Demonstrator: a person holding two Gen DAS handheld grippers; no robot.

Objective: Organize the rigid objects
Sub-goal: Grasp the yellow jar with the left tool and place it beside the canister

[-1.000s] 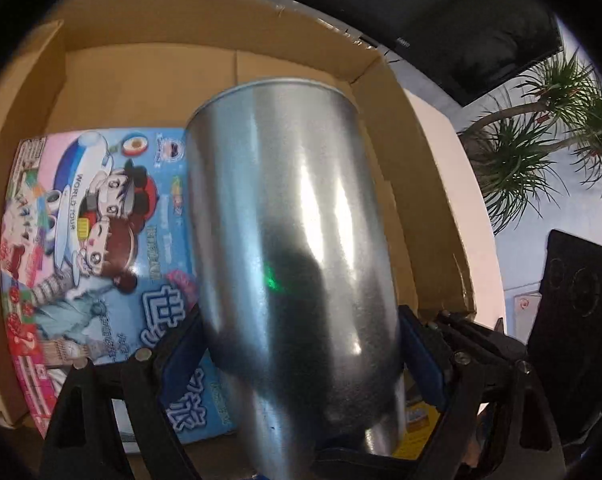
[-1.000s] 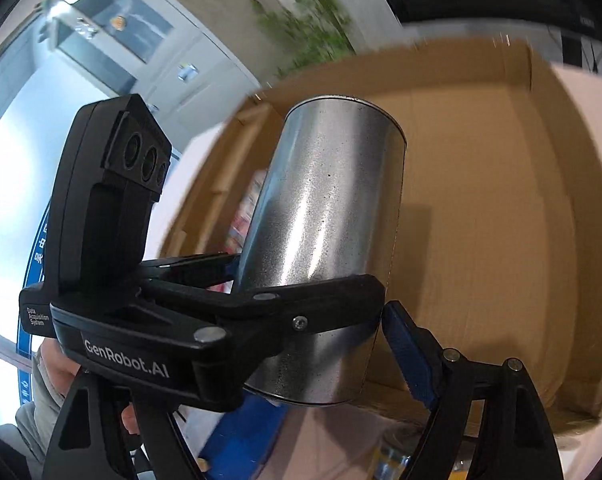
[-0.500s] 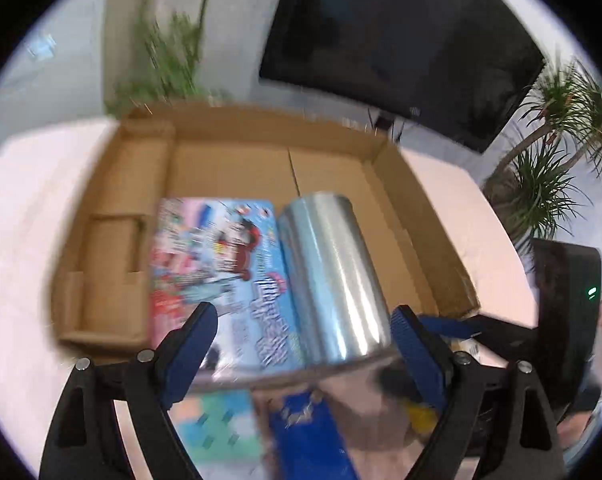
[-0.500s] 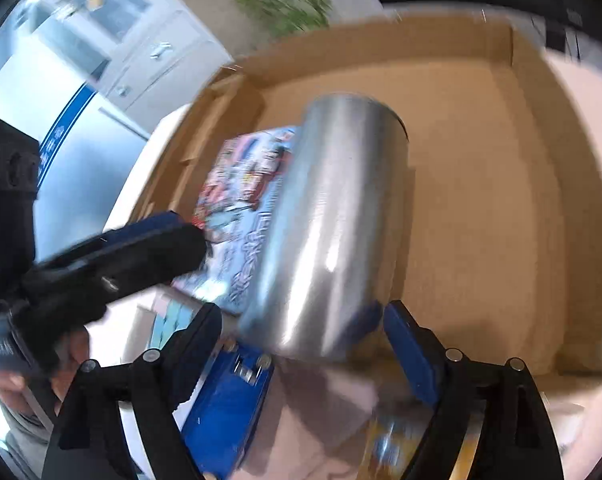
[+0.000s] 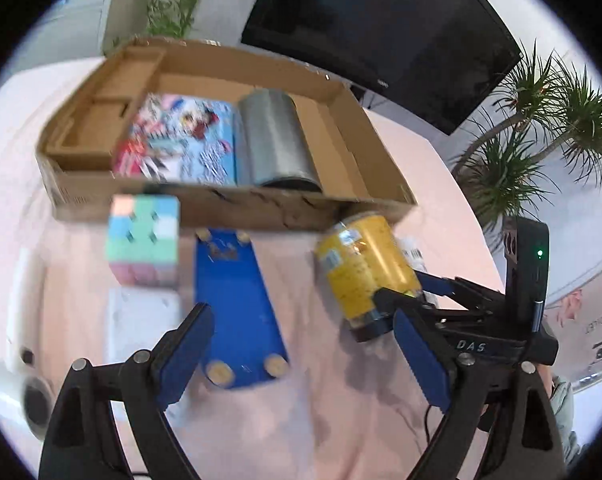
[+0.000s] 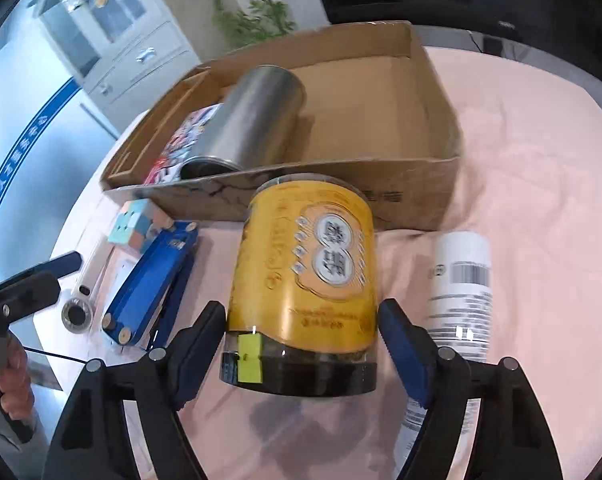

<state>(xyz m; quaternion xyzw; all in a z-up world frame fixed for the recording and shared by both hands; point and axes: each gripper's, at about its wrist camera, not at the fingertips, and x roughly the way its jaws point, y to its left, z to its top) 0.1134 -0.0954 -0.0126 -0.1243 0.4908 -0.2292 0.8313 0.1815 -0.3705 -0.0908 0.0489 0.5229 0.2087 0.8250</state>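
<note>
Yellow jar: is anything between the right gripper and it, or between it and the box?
Nothing visible between the right gripper and the yellow jar; its open fingers already flank it. Toward the box, only the near wall stands in the way, and bare floor lies right of the metal can.

Looks like an office or lab demo space, not a home. Large dark wall screen (image 5: pixel 385 28), potted palms (image 5: pixel 541 128), grey cabinets with glass doors (image 6: pixel 113 28), blue-striped glass partition (image 6: pixel 25 140). Work surface is a table under pink cloth (image 6: pixel 533 184).
</note>
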